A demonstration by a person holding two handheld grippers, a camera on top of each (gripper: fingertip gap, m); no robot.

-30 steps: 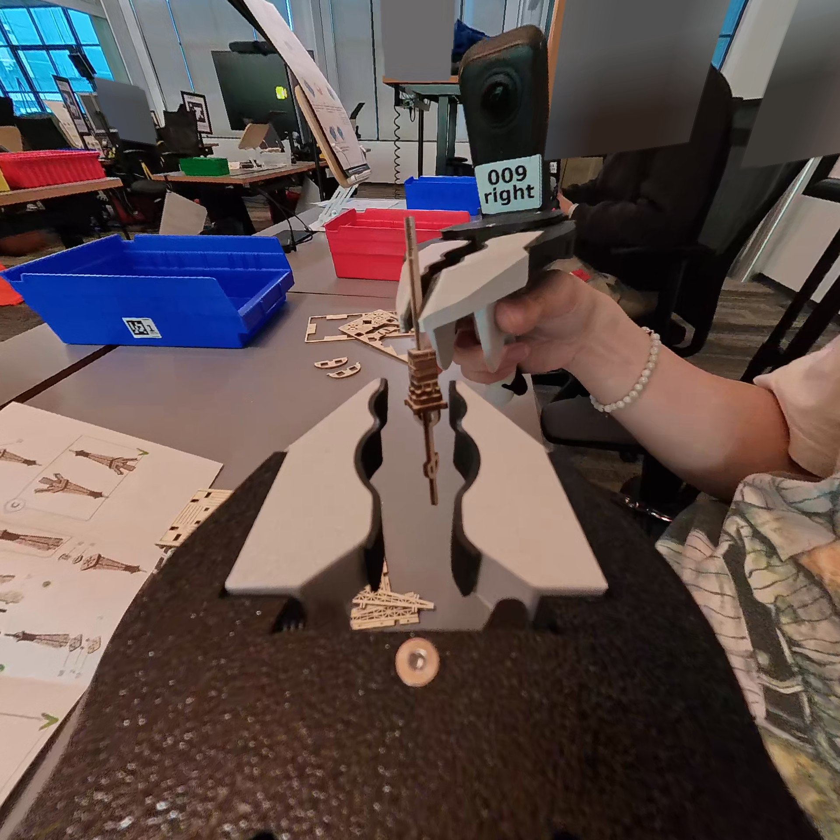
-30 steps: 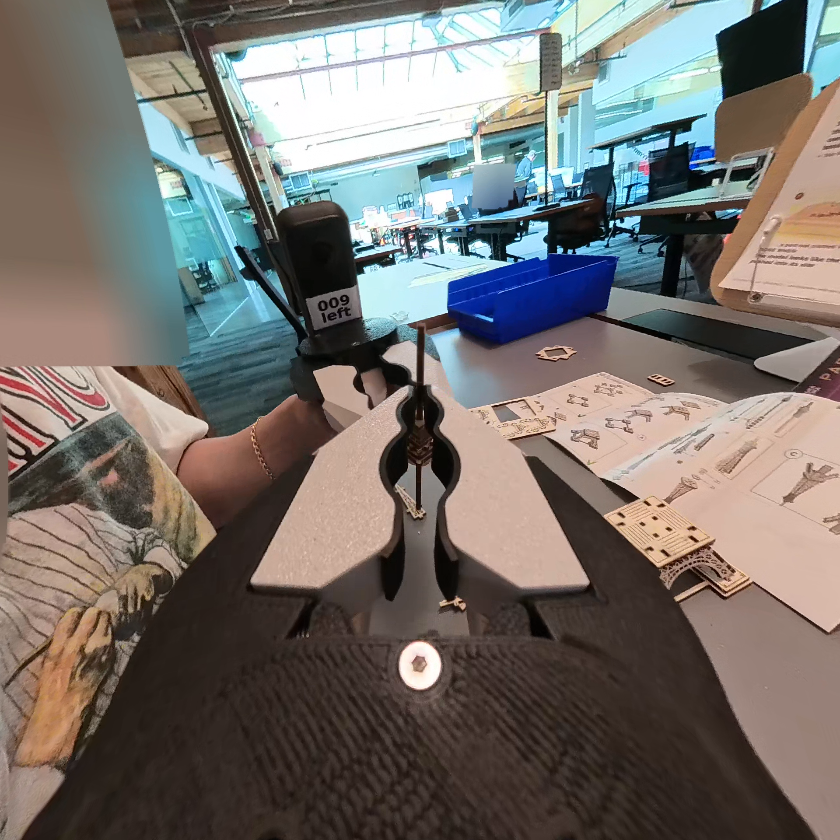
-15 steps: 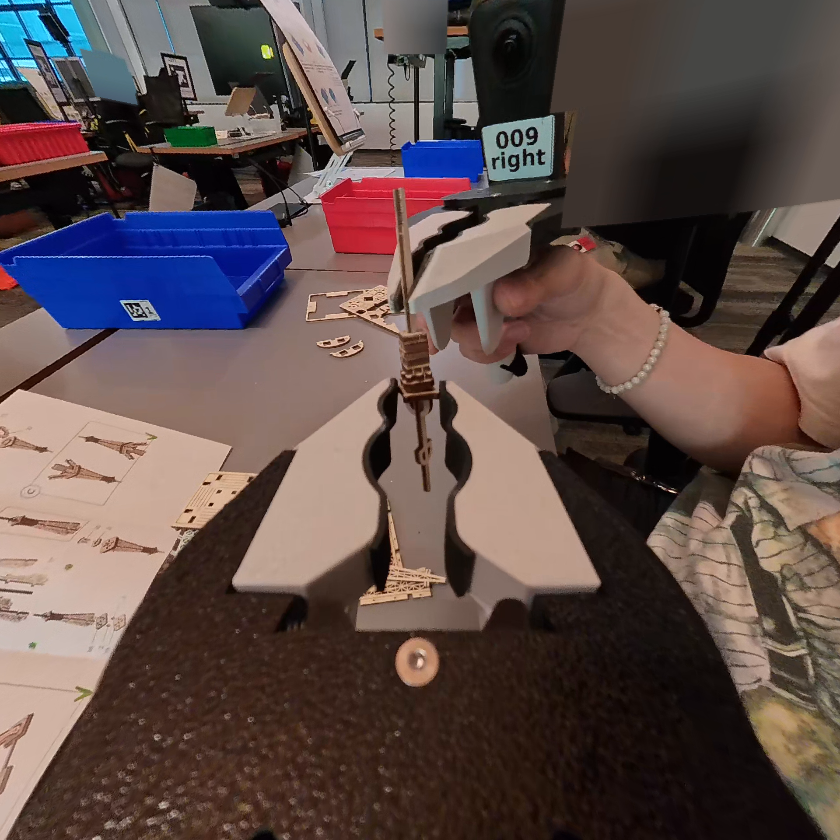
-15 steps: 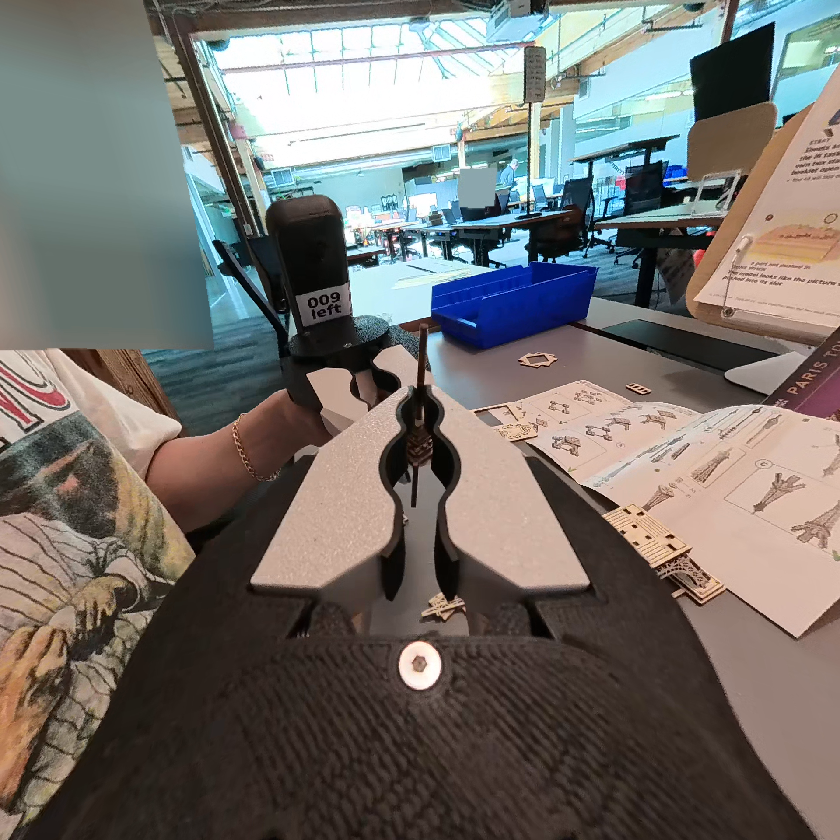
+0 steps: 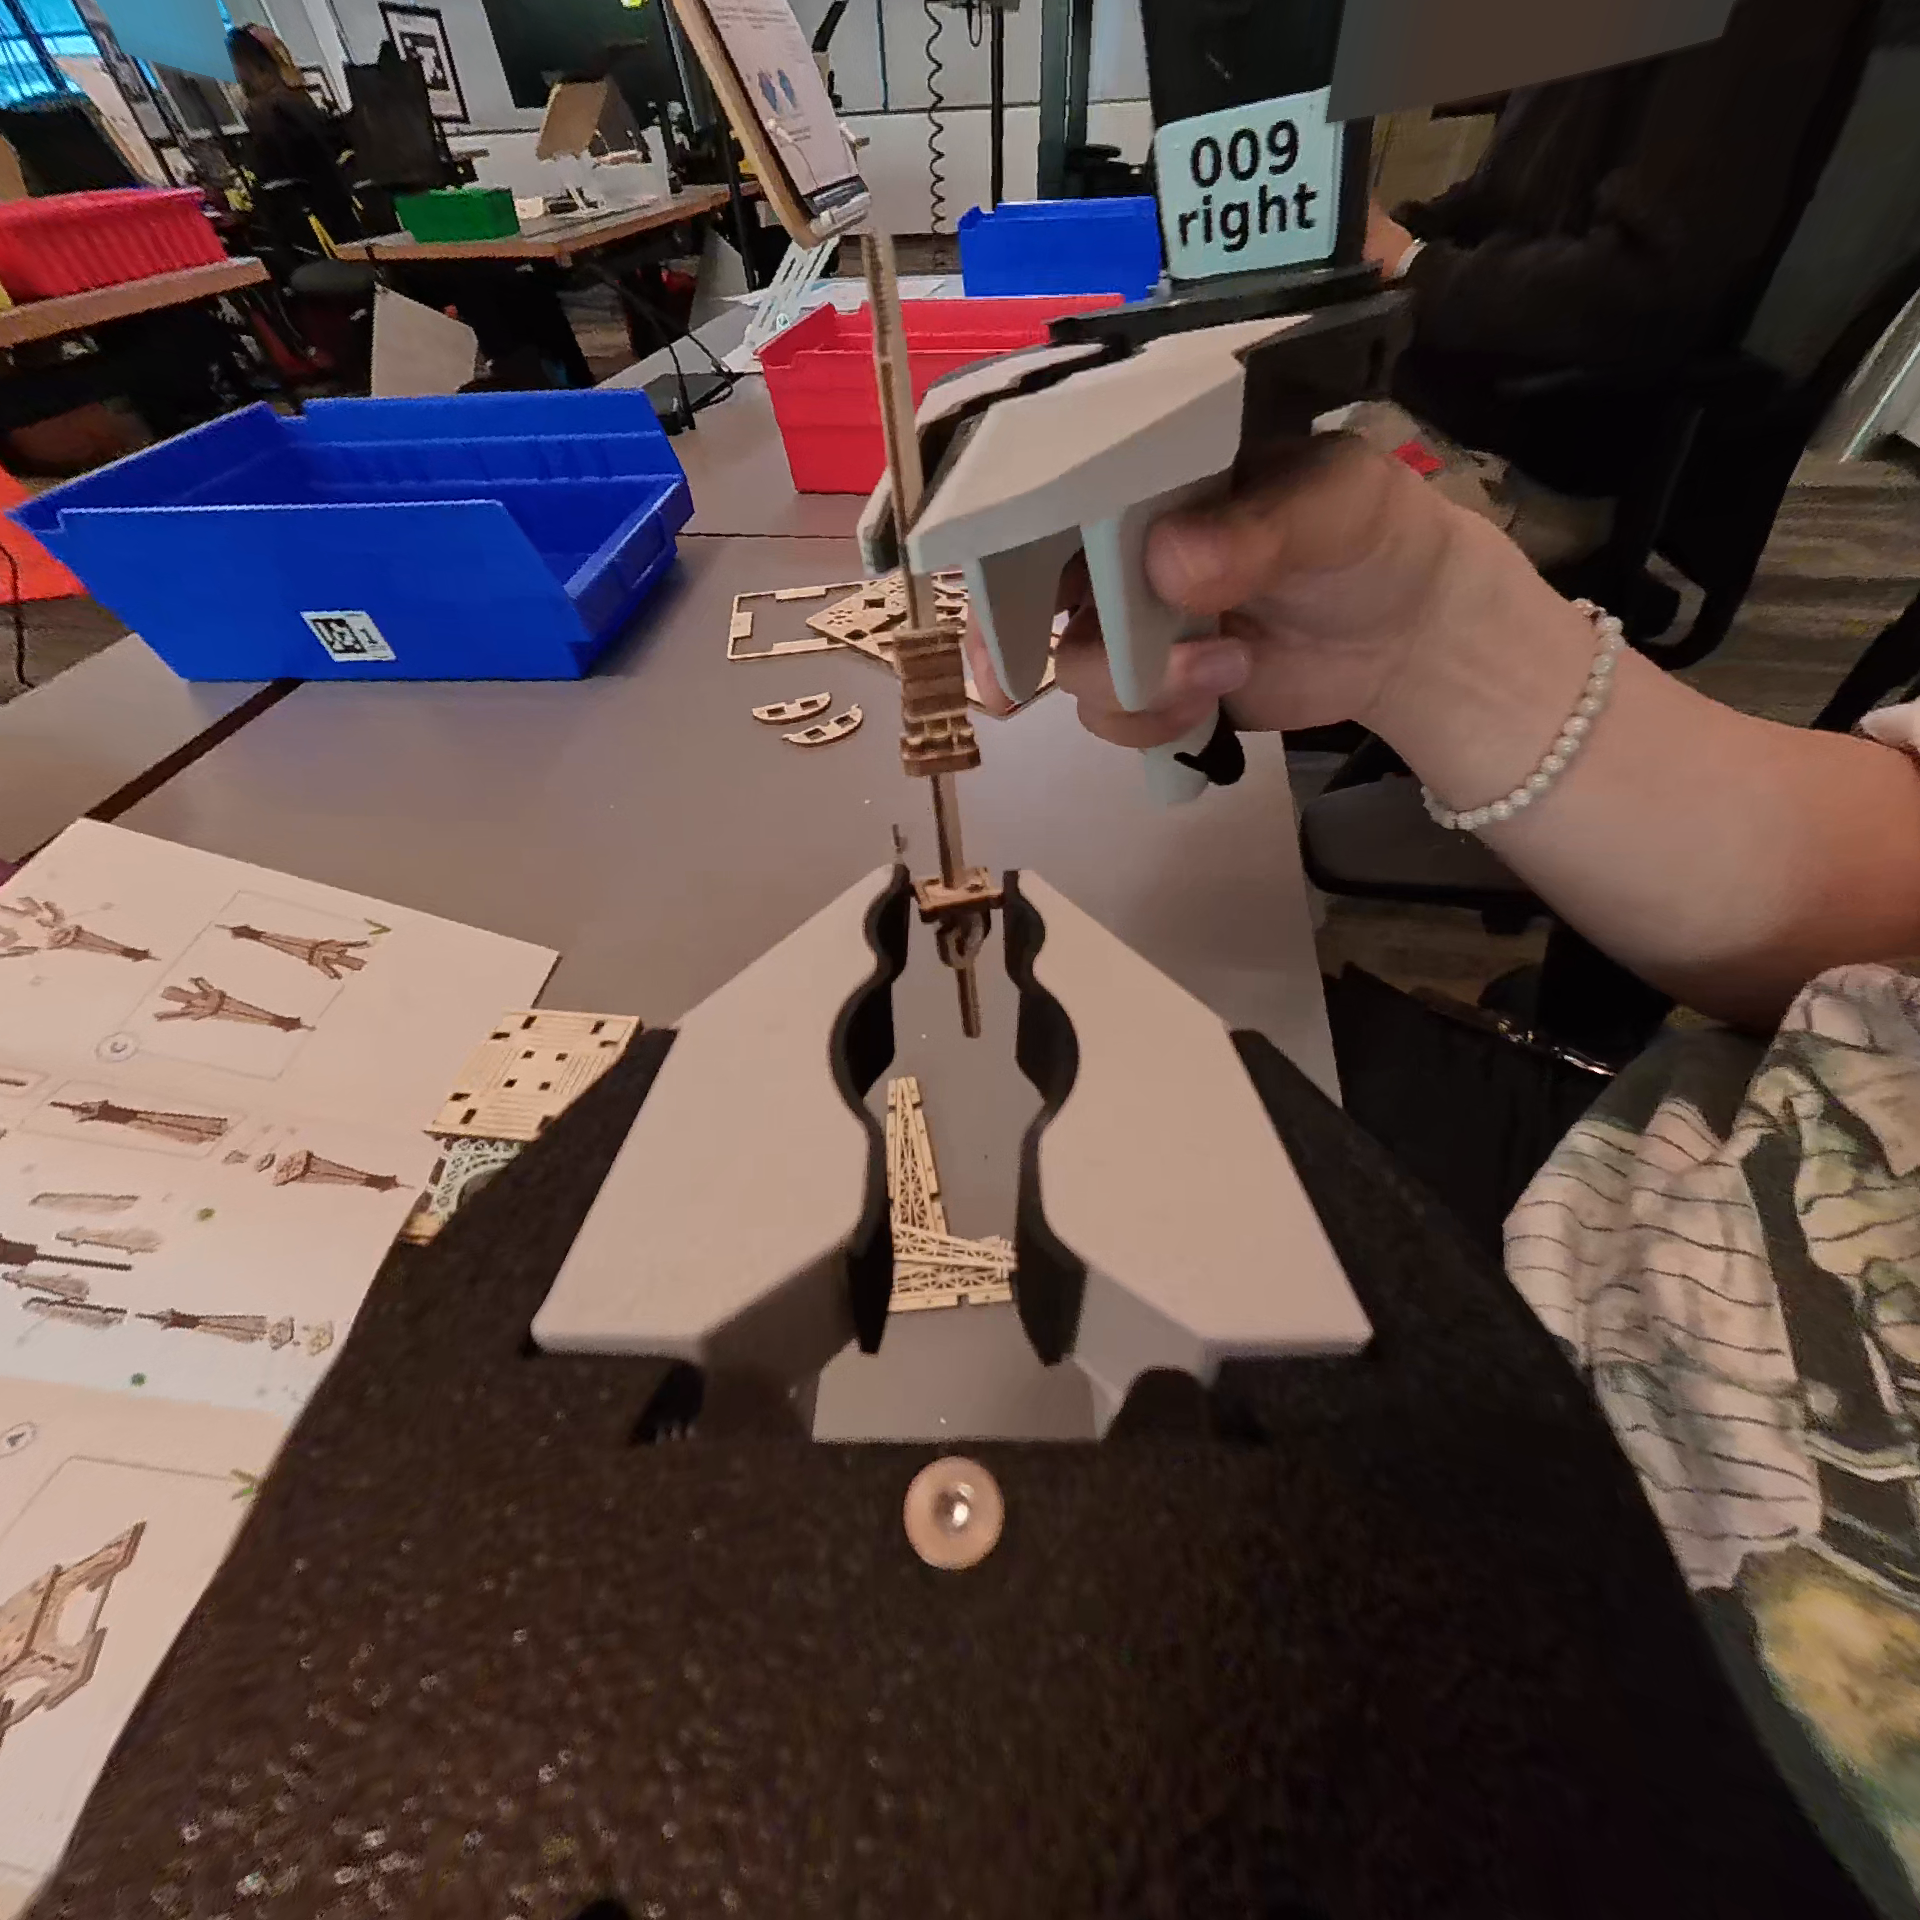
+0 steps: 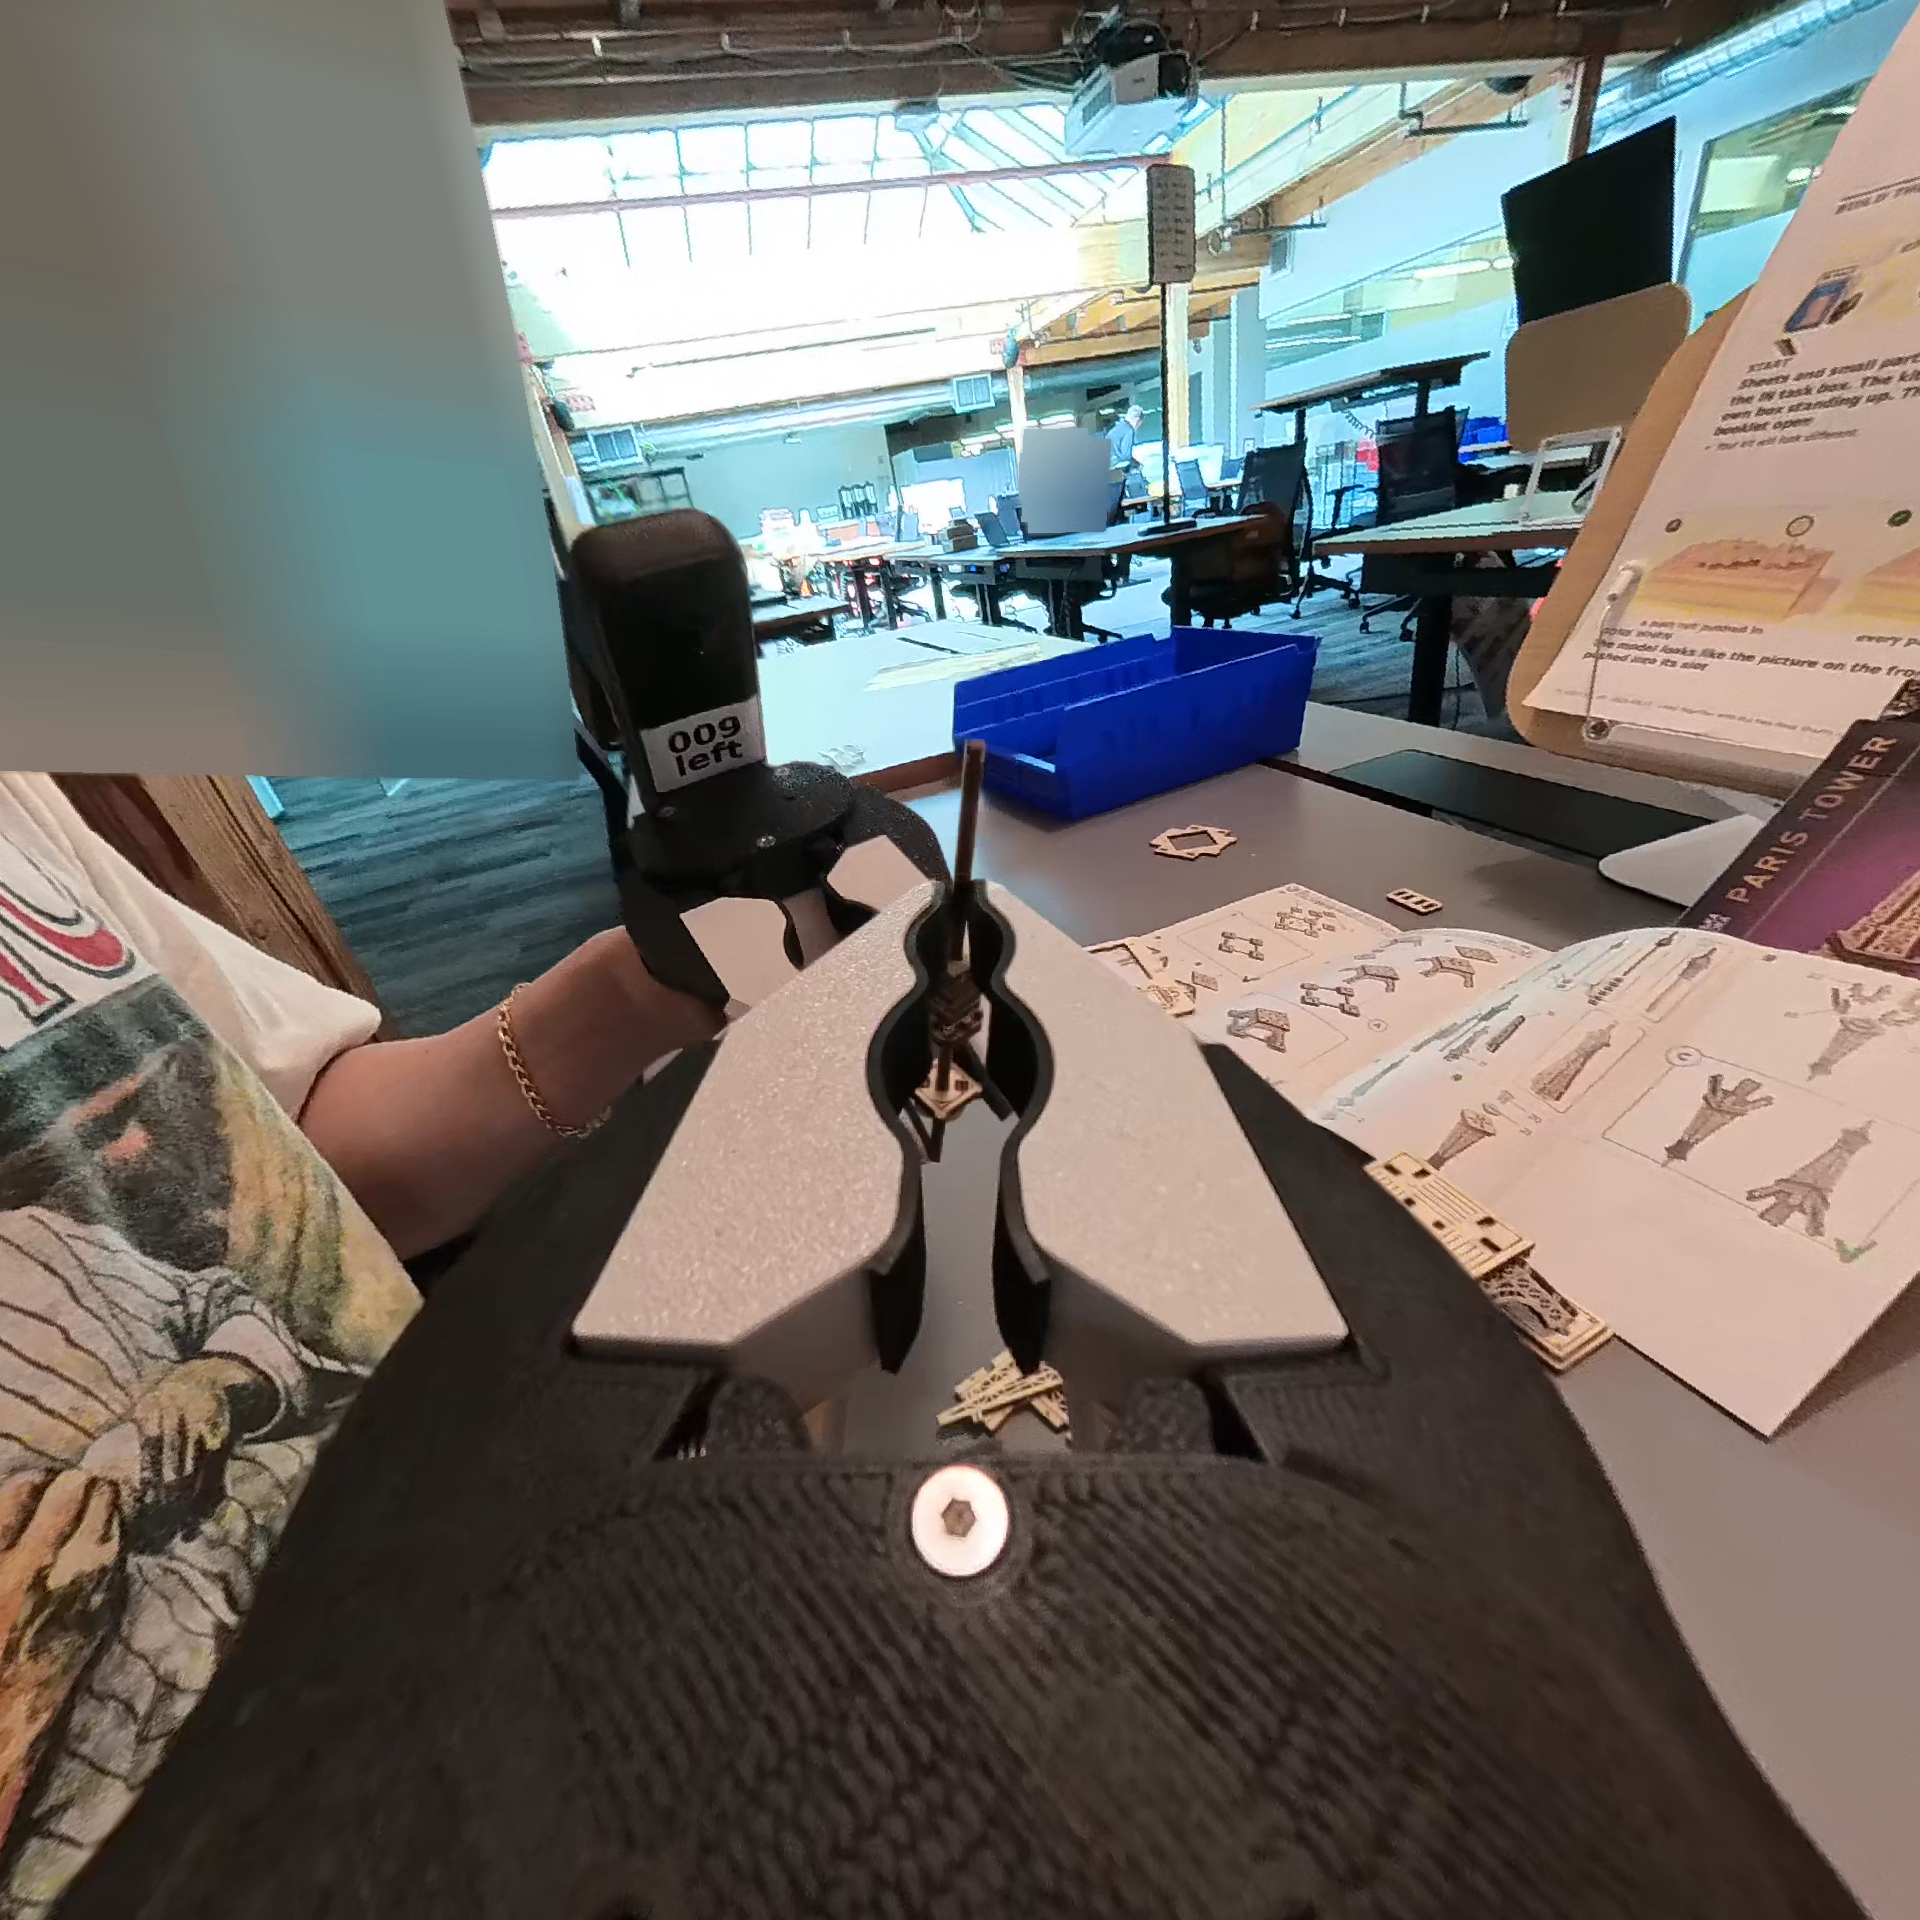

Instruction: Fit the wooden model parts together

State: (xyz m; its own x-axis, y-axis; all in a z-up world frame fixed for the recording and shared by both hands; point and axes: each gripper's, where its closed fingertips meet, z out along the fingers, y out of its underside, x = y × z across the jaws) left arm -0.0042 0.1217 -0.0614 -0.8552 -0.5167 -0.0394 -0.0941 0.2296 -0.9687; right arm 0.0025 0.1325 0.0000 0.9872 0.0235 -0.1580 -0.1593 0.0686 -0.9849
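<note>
Compared with a second ago, the left tool (image 5: pixel 958 902) has closed in and now pinches a small square wooden collar (image 5: pixel 957 896) at its fingertips; before, its fingers stood apart on either side of the spire. The collar sits lower on the rod than the stacked wooden block (image 5: pixel 936 703), which earlier hung level with the left fingertips. The right tool (image 5: pixel 902 499) has lifted somewhat, and the spire with it.

The wooden spire (image 5: pixel 896 416) stands nearly upright, clenched by the right tool on its upper shaft, just above the stacked block. Its lower end passes through the collar and hangs free between the left tool's fingers, above the bench (image 5: pixel 582 810). From the right wrist view the right tool (image 6: pixel 958 899) is shut on the dark shaft (image 6: pixel 970 821), with the block and collar visible below in the hollow between its fingers.

A flat lattice piece (image 5: pixel 925 1216) lies on the bench under the left tool. A square slotted plate (image 5: pixel 535 1070) rests at the edge of the instruction sheet (image 5: pixel 208 1049) to the left. Beyond, loose wooden offcuts (image 5: pixel 821 623) and two small curved pieces (image 5: pixel 808 719) lie near the blue bin (image 5: pixel 353 540), with the red bin (image 5: pixel 831 416) farther back. Bare bench lies between the sheet and the offcuts; the bench edge runs close on the right, beside the person's forearm (image 5: pixel 1662 831).
</note>
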